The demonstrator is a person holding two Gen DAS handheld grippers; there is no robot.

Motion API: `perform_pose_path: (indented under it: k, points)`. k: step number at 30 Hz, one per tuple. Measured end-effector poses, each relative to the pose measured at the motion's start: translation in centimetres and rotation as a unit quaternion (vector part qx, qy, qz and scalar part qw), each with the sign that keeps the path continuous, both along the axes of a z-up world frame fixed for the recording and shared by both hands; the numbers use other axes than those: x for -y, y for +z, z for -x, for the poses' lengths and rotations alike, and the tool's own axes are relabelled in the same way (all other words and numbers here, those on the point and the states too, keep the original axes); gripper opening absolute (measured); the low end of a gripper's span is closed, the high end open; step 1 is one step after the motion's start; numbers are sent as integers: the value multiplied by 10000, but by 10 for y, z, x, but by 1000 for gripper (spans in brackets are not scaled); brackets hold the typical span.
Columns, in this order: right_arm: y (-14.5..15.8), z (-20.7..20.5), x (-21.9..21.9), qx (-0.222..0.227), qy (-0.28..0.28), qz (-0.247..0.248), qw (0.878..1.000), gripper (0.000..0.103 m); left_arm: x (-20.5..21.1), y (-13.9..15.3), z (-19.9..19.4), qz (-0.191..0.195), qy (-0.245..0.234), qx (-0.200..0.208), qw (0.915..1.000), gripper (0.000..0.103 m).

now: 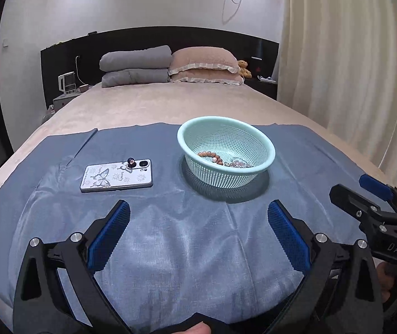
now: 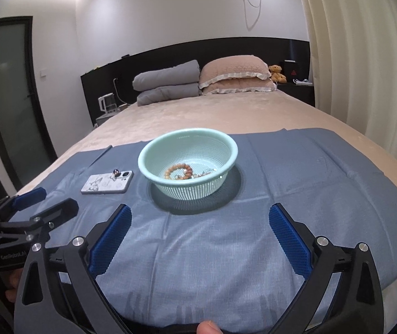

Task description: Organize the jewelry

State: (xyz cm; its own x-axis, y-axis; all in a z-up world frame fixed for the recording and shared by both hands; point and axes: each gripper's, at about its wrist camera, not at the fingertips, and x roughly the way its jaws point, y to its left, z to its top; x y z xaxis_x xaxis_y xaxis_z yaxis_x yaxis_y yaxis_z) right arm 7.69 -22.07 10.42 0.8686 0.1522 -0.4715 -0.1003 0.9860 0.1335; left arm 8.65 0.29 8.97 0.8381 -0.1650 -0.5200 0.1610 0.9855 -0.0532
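Observation:
A mint green mesh basket (image 1: 265,142) stands on a blue cloth (image 1: 170,239) on the bed; it also shows in the right wrist view (image 2: 148,153). Inside lie a brown bead bracelet (image 1: 212,156) (image 2: 179,171) and some silvery jewelry (image 1: 239,164) (image 2: 206,173). My left gripper (image 1: 198,214) is open and empty, hovering over the cloth short of the basket. My right gripper (image 2: 200,217) is open and empty, also short of the basket. Each gripper shows in the other's view, the right one (image 1: 362,192) and the left one (image 2: 45,201).
A phone (image 1: 116,175) (image 2: 107,183) in a white butterfly case, with a small ring holder on it, lies on the cloth left of the basket. Pillows (image 1: 170,65), a teddy bear (image 1: 244,68) and a headboard are at the far end. A curtain (image 1: 351,69) hangs right.

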Motion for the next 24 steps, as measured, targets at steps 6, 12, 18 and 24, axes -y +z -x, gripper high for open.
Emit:
perform_pose_path:
  k: [6, 12, 18, 24]
  points:
    - [-12, 9, 0, -32, -17, -29, 10000, 95, 1, -9, 6, -156, 40, 20, 9999, 97]
    - [-21, 11, 2, 4, -63, -26, 10000, 95, 5, -17, 4, -355, 5, -65, 9993, 97]
    - [-25, 13, 3, 29, -160, 31, 9999, 95, 3, -26, 0, -348, 76, -249, 9991, 97]
    - [-29, 11, -4, -11, -104, 220, 9997, 95, 4, -29, 2, -298, 65, -265, 9992, 97]
